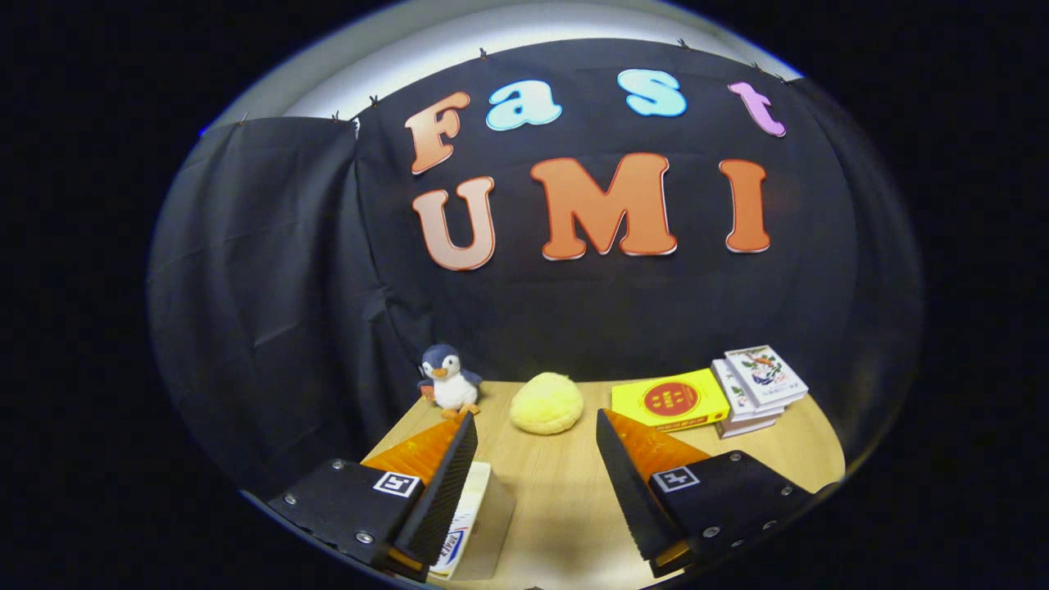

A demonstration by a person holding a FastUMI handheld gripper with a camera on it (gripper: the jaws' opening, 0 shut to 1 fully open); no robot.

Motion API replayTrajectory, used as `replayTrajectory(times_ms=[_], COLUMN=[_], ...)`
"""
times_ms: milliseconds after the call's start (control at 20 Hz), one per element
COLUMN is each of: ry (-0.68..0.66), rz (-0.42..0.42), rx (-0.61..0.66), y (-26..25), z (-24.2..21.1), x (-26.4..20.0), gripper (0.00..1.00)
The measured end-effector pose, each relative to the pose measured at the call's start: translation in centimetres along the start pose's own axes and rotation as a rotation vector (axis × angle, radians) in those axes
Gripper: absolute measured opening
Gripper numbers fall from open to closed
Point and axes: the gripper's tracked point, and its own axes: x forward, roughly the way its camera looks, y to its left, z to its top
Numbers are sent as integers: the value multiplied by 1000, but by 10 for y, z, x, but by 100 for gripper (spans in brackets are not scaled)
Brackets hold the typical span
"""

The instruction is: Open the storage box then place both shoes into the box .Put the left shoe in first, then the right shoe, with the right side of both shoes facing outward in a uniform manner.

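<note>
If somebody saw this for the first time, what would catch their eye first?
Probably the round yellow plush sitting on the wooden table just beyond the open gripper. Next, the penguin toy to its left by the black cloth, and the yellow box beside a stack of books on its right.

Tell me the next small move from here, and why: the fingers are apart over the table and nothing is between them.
Probably tip the gripper down toward the pale box showing beside and beneath one finger. The fingers are spread wide, with bare wooden table between them. Beyond them stand a penguin toy, a yellow plush and stacked books; no shoes are in sight.
</note>
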Motion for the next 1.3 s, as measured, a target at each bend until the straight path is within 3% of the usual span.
replayTrajectory(times_ms=[550,1300], ry=[-286,-387], rz=[-150,-112], rx=[-124,-203], y=[-114,-112], z=[74,100], x=[-37,-54], gripper=[94,95])
